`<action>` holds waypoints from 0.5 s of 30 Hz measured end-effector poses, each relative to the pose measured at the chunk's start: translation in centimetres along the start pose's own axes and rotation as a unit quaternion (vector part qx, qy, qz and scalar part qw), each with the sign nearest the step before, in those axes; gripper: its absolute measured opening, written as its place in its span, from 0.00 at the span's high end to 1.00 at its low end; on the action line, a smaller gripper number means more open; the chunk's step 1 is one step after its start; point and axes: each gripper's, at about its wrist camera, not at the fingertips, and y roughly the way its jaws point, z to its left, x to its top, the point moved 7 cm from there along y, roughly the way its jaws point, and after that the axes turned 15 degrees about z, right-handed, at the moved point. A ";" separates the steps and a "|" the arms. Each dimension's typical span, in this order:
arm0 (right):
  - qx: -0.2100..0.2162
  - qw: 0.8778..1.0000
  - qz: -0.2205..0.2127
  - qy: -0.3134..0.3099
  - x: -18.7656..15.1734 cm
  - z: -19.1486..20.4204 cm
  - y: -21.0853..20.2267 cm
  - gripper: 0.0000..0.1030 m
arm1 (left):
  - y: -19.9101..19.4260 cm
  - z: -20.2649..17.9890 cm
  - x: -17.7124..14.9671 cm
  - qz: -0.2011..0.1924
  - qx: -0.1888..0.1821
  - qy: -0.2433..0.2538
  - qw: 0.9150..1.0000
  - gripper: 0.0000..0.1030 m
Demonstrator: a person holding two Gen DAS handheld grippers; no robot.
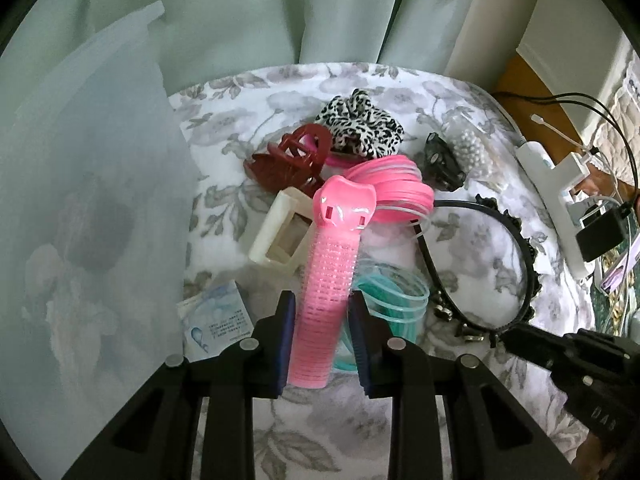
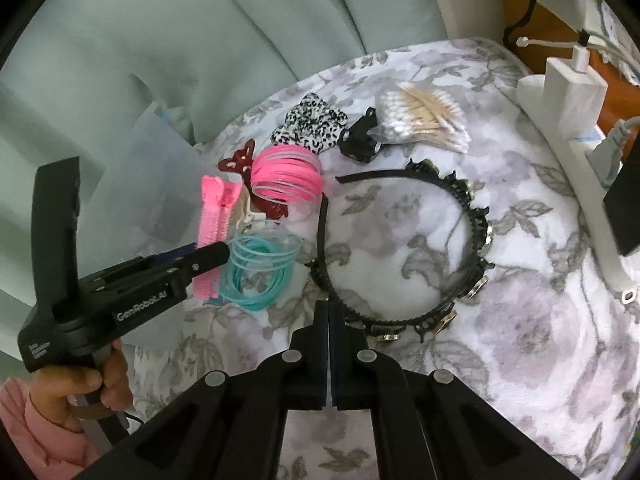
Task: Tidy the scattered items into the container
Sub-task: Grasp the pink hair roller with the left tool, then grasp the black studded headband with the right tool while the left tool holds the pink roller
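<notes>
Pink ribbed plastic hair-roller clip [image 1: 332, 276], pinched by the left gripper [image 1: 322, 344] fingers, runs lengthwise away, clip end farthest, above the floral bedspread [image 1: 320, 440]. Right gripper [image 2: 329, 320] fingers are closed at the black studded headband [image 2: 472, 216]; whether they grip it is unclear.

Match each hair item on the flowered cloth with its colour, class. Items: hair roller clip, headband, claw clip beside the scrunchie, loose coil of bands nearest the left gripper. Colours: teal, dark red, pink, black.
Items:
1. hair roller clip
2. headband
3. claw clip
4. coil of bands

Colours:
a. teal
b. dark red
c. pink
d. black

Pairs: 1-c, 2-d, 3-b, 4-a
</notes>
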 end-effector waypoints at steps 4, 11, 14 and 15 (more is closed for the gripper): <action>-0.014 1.000 0.009 -0.015 1.1 1.1 2.5 0.95 | 0.8 0.2 0.2 0.006 -0.003 -0.001 1.000 0.73; -0.041 0.998 0.033 -0.046 2.1 1.8 4.4 0.94 | 1.9 0.9 1.0 0.012 -0.008 -0.006 1.000 0.65; -0.055 0.996 0.039 -0.059 2.6 2.2 5.2 0.87 | 2.3 0.8 1.3 0.011 -0.007 -0.001 1.000 0.64; -0.058 0.996 0.038 -0.064 3.0 2.4 5.5 0.85 | 2.4 0.8 1.5 0.010 -0.006 0.000 1.000 0.64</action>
